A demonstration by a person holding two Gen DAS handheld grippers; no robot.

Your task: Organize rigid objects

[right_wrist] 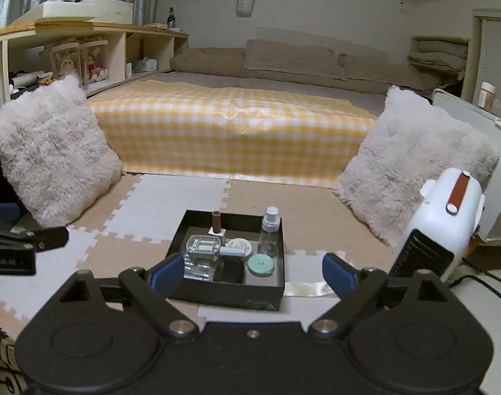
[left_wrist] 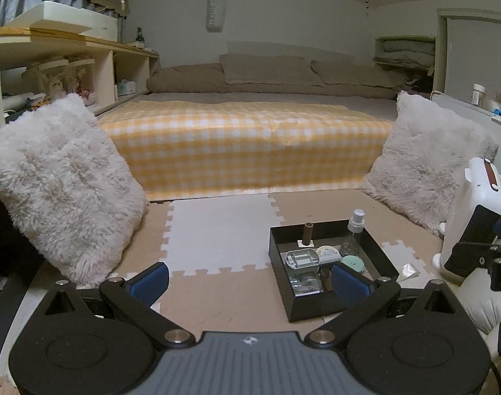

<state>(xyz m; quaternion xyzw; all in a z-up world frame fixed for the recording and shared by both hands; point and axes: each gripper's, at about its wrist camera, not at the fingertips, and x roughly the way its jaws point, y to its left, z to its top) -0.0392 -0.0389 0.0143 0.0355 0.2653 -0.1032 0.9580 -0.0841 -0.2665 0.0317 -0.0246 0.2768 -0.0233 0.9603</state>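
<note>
Both tools held low over a foam puzzle mat [right_wrist: 171,194], facing a bed with a yellow checked cover [right_wrist: 230,131]. Left gripper [left_wrist: 250,281] spread wide, blue pads [left_wrist: 150,283] far apart, nothing between them. Right gripper [right_wrist: 252,275] spread wide as well, blue fingers [right_wrist: 337,273] apart, holding nothing.

On the mat, a black open box [right_wrist: 276,291], near the right gripper and more to the right in the left wrist view [left_wrist: 291,309]. Inside the box, at the back left, a brown cylinder [right_wrist: 216,221] standing upright on a small pale base. At the back right, a clear spray bottle [right_wrist: 269,232] with white cap, upright. In front of the cylinder, a clear glass bottle with metal top [right_wrist: 202,255], lying toward the front wall. Beside it, a round cream tin [right_wrist: 239,247], partly covered by a small pale flat piece, perhaps a plastic clip, too small to tell. In the front right corner, a round mint-green case [right_wrist: 261,265], flat on the floor of the box. Between bottle and green case, a dark round shape [right_wrist: 230,270], not clear what.

Right of the box, a white heater [right_wrist: 444,227] with brown handle. Fluffy white cushions leaning on both sides of the bed, left [right_wrist: 49,154] and right [right_wrist: 411,164].
</note>
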